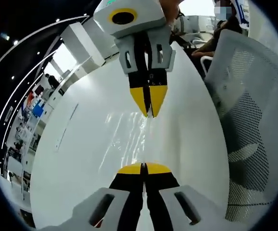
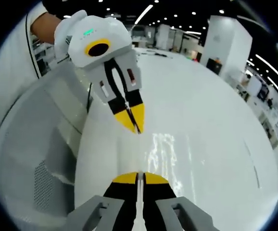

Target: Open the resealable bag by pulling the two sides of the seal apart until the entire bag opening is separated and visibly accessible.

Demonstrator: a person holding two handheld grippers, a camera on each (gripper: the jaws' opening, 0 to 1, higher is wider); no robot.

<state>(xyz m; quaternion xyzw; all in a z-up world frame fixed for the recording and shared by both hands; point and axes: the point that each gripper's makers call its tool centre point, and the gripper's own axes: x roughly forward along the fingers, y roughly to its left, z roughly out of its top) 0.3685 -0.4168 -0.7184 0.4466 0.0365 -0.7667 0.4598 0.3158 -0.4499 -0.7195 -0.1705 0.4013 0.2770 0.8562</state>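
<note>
A clear resealable bag (image 1: 129, 139) hangs stretched between my two grippers above the white table (image 1: 67, 163); its film shows mostly as glare. In the left gripper view my left gripper (image 1: 144, 166) is shut on the near side of the bag. Facing it from the top, the right gripper (image 1: 149, 114) is shut on the far side. In the right gripper view the bag (image 2: 164, 153) spreads to the right of the line between my right gripper (image 2: 140, 174), shut at the bottom, and the left gripper (image 2: 137, 130), shut and coming in from the upper left. The seal line itself is hard to make out.
A white mesh chair (image 1: 254, 120) stands right against the table's edge, also seen as the chair (image 2: 38, 159) in the right gripper view. The table (image 2: 216, 120) stretches wide and bare beyond the bag. A person (image 1: 208, 43) sits at the far end. A hand (image 2: 45, 24) holds the left gripper.
</note>
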